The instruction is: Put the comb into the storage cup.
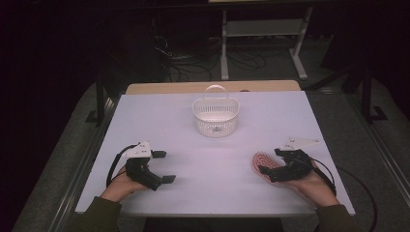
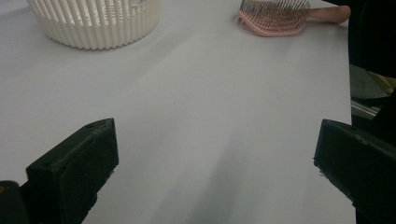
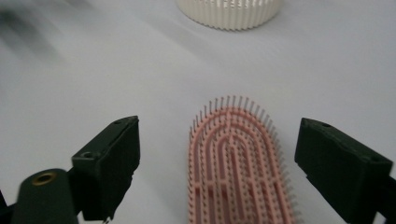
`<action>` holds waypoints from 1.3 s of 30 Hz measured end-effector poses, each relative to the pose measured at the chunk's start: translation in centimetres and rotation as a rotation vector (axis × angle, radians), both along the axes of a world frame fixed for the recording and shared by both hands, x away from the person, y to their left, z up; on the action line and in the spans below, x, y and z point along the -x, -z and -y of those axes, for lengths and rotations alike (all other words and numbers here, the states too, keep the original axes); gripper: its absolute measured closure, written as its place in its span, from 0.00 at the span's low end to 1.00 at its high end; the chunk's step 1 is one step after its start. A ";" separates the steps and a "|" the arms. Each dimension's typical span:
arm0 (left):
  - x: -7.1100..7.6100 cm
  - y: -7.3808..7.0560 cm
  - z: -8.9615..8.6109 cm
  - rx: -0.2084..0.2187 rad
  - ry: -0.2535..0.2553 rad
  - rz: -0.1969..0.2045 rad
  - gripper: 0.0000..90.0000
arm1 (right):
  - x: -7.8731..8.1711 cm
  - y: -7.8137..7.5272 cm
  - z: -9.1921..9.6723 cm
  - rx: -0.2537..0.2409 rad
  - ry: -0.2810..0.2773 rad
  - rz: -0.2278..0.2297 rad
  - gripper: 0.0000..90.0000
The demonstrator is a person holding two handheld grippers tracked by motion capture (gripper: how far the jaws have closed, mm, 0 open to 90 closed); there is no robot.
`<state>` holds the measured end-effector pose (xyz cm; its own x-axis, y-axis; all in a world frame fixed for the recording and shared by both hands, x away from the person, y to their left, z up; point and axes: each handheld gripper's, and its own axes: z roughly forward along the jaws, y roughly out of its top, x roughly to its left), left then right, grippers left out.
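High view: the right gripper (image 1: 267,170) sits over the pink brush (image 1: 261,161), its jaws pointing left across the head; the left gripper (image 1: 163,166) rests well apart on the white table (image 1: 212,154), jaws spread, nothing between them. A basket (image 1: 215,117) stands ahead of both, between them.

Left gripper view: jaws wide and empty. The brush (image 2: 275,17) lies far ahead to the right, bristles up, and the basket (image 2: 95,21) is far ahead to the left.

Right gripper view: jaws wide, one on each side of the brush (image 3: 238,163), pads clear of it. The head lies lengthwise between them, bristles up; the basket (image 3: 229,11) is straight beyond.

Judgement: the step is grasping the brush. Lower so the pads meet the solid rim below the bristles, keep the head centred, then close squarely; a pinch on bristles alone would likely slip.
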<state>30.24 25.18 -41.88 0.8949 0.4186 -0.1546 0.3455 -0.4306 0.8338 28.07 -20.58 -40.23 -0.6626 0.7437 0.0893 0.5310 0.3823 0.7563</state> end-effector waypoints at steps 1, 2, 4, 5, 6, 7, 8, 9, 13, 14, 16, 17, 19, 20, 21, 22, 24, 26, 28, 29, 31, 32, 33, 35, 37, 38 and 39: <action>0.0 0.0 0.0 -0.001 0.000 0.000 0.00 | 0.0 0.0 0.0 0.000 0.000 0.000 0.11; 0.0 -0.1 0.0 -0.003 0.000 0.004 0.00 | -0.4 0.3 -0.5 -0.015 -0.019 -0.003 0.04; 0.0 -0.2 -0.1 -0.004 0.001 0.005 0.00 | -0.5 0.4 -0.7 -0.021 -0.025 -0.004 0.02; 0.0 -0.3 -0.1 -0.002 0.000 0.006 0.00 | -0.6 0.5 -0.9 -0.027 -0.032 -0.008 0.00; 0.0 -0.3 -0.2 -0.001 0.001 0.007 0.00 | -0.7 0.6 -1.1 -0.027 -0.037 -0.009 0.00; 0.0 -0.3 -0.2 0.000 0.001 0.007 0.00 | -0.7 0.7 -1.3 -0.027 -0.042 -0.008 0.00; -0.1 -0.3 -0.2 0.001 0.003 0.006 0.00 | -0.7 0.8 -1.4 -0.027 -0.047 -0.008 0.00; -0.1 -0.3 -0.1 -0.003 0.005 0.004 0.00 | -0.7 0.9 -1.7 -0.025 -0.058 -0.003 0.00; -0.1 -0.3 0.0 -0.002 0.011 0.002 0.00 | -0.7 1.0 -2.0 -0.015 -0.062 0.005 0.00; -0.1 -0.3 0.0 -0.002 0.011 0.002 0.00 | -0.7 1.0 -2.0 -0.015 -0.062 0.005 0.00; -0.2 -0.3 -0.1 0.004 0.005 -0.003 0.00 | -0.7 1.0 -2.1 -0.013 -0.062 0.008 0.00; -0.2 -0.4 -0.2 0.008 0.003 -0.002 0.00 | -0.7 1.0 -2.1 -0.015 -0.063 0.006 0.00; -0.3 -0.4 -0.3 0.008 0.005 0.005 0.00 | -0.6 1.0 -2.1 -0.018 -0.064 0.009 0.00; -0.4 -0.4 -0.3 0.009 0.006 0.012 0.00 | -0.6 1.0 -2.1 -0.019 -0.065 0.007 0.00; -0.4 -0.4 -0.3 0.008 0.007 0.014 0.00 | -0.5 1.0 -2.0 -0.019 -0.065 0.004 0.00; -0.6 -0.4 -0.3 0.004 0.012 0.018 0.00 | -0.5 0.9 -2.0 -0.020 -0.067 0.006 0.00; -0.7 -0.3 -0.3 -0.004 0.017 0.022 0.00 | -0.5 0.9 -2.0 -0.022 -0.066 0.006 0.00; -0.8 -0.3 -0.3 -0.023 0.026 0.028 0.00 | -0.5 0.8 -2.0 -0.024 -0.066 0.007 0.00; -0.8 -0.3 -0.2 -0.023 0.031 0.026 0.00 | -0.5 0.7 -1.9 -0.026 -0.067 0.008 0.00; -0.8 -0.3 -0.2 -0.023 0.031 0.026 0.00 | -0.5 0.7 -1.9 -0.025 -0.068 0.008 0.00; -0.7 -0.2 -0.1 -0.030 0.036 0.026 0.00 | -0.5 0.5 -1.9 -0.026 -0.069 0.009 0.00; -0.7 -0.2 -0.1 -0.030 0.036 0.026 0.00 | -0.5 0.5 -2.0 -0.025 -0.070 0.008 0.00; -0.7 -0.2 0.0 -0.031 0.037 0.026 0.00 | -0.5 0.5 -2.0 -0.025 -0.070 0.008 0.00; -0.6 -0.2 0.0 -0.030 0.036 0.025 0.00 | -0.4 0.3 -2.0 -0.019 -0.071 0.004 0.00; -0.6 -0.2 -0.1 -0.030 0.036 0.024 0.00 | -0.4 0.2 -1.9 -0.017 -0.072 0.006 0.00; -0.6 -0.2 -0.1 -0.030 0.035 0.023 0.00 | -0.4 0.2 -1.6 -0.009 -0.068 0.007 0.00; -0.6 -0.2 -0.1 -0.030 0.035 0.023 0.00 | -0.4 0.2 -1.6 -0.009 -0.068 0.007 0.00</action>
